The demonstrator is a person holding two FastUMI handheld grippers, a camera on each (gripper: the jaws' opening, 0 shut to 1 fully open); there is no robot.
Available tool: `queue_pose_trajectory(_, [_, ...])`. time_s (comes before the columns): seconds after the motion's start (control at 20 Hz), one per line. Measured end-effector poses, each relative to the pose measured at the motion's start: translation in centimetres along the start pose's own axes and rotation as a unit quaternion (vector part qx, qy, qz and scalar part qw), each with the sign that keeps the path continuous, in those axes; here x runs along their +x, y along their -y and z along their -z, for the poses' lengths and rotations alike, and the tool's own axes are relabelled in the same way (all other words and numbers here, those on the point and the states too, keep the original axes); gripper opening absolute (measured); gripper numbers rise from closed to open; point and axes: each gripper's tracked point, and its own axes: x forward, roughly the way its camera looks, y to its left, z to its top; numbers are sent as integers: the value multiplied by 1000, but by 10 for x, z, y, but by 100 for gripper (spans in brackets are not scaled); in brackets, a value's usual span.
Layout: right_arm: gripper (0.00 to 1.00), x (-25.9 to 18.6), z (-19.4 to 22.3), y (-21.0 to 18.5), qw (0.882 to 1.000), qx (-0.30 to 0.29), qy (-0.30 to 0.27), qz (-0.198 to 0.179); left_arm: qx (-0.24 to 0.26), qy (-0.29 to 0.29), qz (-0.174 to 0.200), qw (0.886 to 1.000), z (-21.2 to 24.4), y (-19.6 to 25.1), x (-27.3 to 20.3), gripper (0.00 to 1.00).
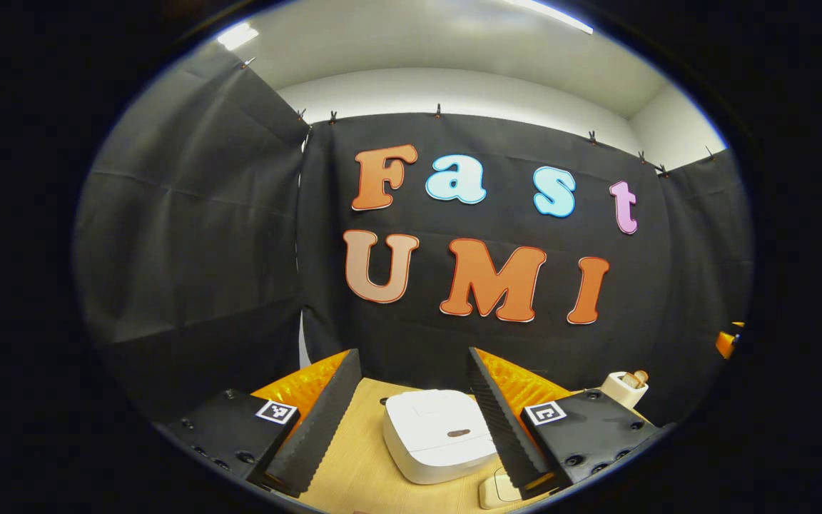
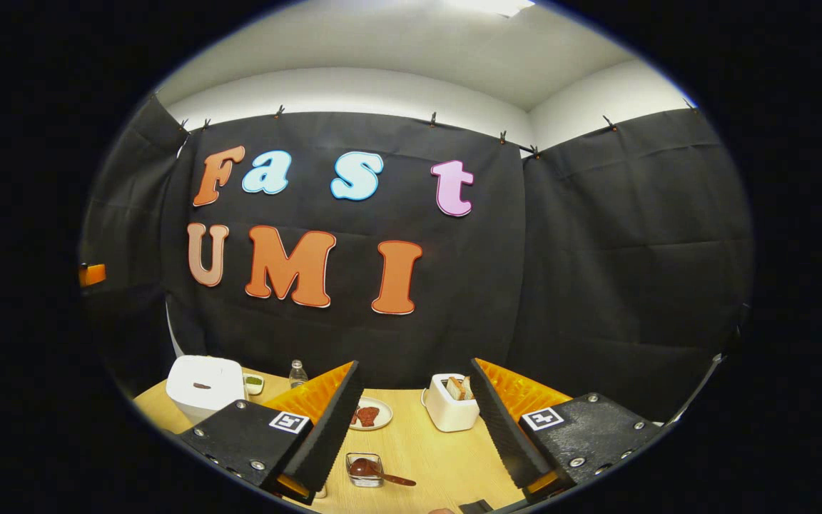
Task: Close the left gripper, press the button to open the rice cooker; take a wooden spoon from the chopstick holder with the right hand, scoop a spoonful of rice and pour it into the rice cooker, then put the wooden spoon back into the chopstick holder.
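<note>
The white rice cooker [image 1: 439, 435] sits on the wooden table with its lid down, a dark button on the lid's near side. It lies below and between the spread fingers of my left gripper [image 1: 412, 355], which is open and holds nothing. In the right gripper view the rice cooker [image 2: 204, 385] stands at the far left. A white chopstick holder [image 2: 452, 405] with wooden handles sticking out stands just ahead, between the fingers of my right gripper [image 2: 415, 364], which is open and empty. The chopstick holder [image 1: 625, 389] also stands right of the cooker.
A small glass box [image 2: 366, 469] with dark reddish contents and a spoon resting in it lies near my right gripper. Behind it are a plate [image 2: 372, 414] with red food, a small bottle [image 2: 297, 373] and a green-filled dish [image 2: 253, 383]. A cream object [image 1: 496, 489] lies before the cooker.
</note>
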Motion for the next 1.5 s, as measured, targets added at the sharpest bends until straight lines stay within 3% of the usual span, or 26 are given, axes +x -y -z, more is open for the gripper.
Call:
queue_pose_trajectory(0.2, [93, 0, 0, 6, 1000, 7, 2, 8, 2, -2, 14, 1000, -1, 8, 0, 94])
queue_pose_trajectory(0.4, [93, -1, 4, 9, 1000, 9, 0, 13, 19, -6, 0, 1000, 4, 4, 6, 36])
queue_pose_trajectory(0.5, [93, -1, 7, 9, 1000, 14, -4, 13, 16, -3, 17, 1000, 6, 15, 9, 6])
queue_pose_trajectory(0.6, [93, -1, 10, 11, 1000, 17, -9, 14, 23, -9, 14, 1000, 21, 15, 16, 6])
queue_pose_trajectory(0.8, [93, -2, 14, 15, 1000, 20, -11, 19, 13, -34, 71, 997, 42, 47, 30, 4])
queue_pose_trajectory(0.95, [93, -2, 22, 21, 999, 23, -19, 26, 9, -49, 88, 995, 64, 58, 56, 2])
queue_pose_trajectory(1.0, [93, -2, 23, 23, 999, 24, -20, 28, 17, -51, 87, 995, 71, 61, 67, 6])
queue_pose_trajectory(1.1, [93, 0, 28, 30, 999, 16, -23, 40, 32, -68, 89, 993, 95, 65, 87, 3])
queue_pose_trajectory(1.15, [97, 0, 31, 35, 999, 12, -27, 45, 32, -79, 97, 992, 108, 71, 95, 3])
queue_pose_trajectory(1.2, [93, 1, 34, 37, 998, 9, -31, 50, 28, -93, 103, 990, 122, 78, 104, 4])
queue_pose_trajectory(1.5, [93, 4, 52, 51, 996, 3, -55, 70, 44, -163, 126, 977, 209, 94, 147, 4])
